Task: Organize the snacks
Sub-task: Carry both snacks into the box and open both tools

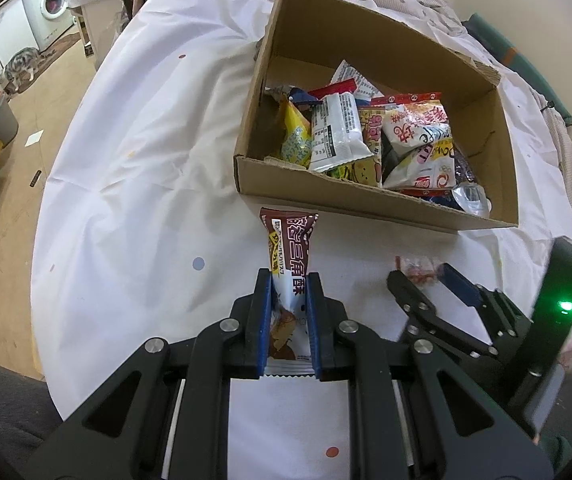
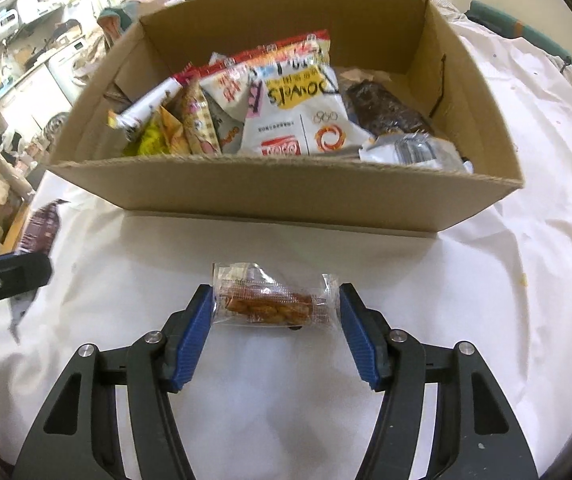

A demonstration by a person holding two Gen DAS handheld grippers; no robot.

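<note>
Snack pkt (image 1: 291, 280) clamped lengthwise, brown end pointing twd box (image 1: 381, 196).

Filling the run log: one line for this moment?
left gripper: shut on brown-and-white snack packet | right gripper: open around clear wrapped snack | open cardboard box: part-filled

Both wrist views angled steeply down along the jaws, close over the white table cloth (image 1: 134, 152), left one set left of the cardboard box (image 1: 365, 196), right one facing its near wall (image 2: 286, 196), sharing box, cloth and each other's gripper.
</note>
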